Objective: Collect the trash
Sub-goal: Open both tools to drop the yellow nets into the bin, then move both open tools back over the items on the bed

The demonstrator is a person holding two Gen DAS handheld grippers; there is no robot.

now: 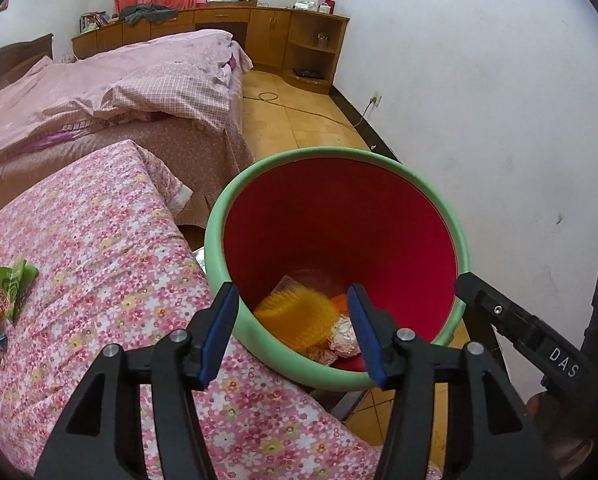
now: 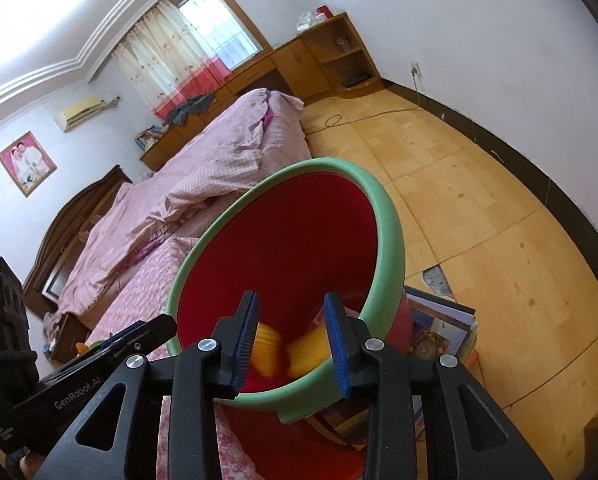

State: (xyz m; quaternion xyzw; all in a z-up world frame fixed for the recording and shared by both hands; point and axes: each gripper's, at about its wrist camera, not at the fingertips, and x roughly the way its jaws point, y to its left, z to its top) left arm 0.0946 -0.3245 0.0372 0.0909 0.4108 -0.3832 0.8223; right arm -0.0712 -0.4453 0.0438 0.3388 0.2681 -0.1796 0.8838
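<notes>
The round red plastic bin with a pale green rim (image 1: pixel 336 248) sits directly ahead of the left gripper (image 1: pixel 293 326), whose 2 blue-padded jaws stand apart, holding nothing. The right gripper (image 2: pixel 292 340) is likewise spread and empty, just above the bin's near rim. Inside lies a yellow ribbed plastic tray (image 1: pixel 295 320), motion-blurred in the right view, beside crumpled wrappers (image 1: pixel 343 338) partly hidden behind the jaw.

The bin (image 1: pixel 451 224) is parked just off the counter's (image 1: pixel 99 248) right edge, with wrappers (image 1: pixel 299 320) piled in its bottom. More packets (image 1: pixel 15 288) are left near the counter's left edge. The bed (image 1: pixel 119 92) is found behind the counter, books (image 2: pixel 443 328) on the floor beside the bin.
</notes>
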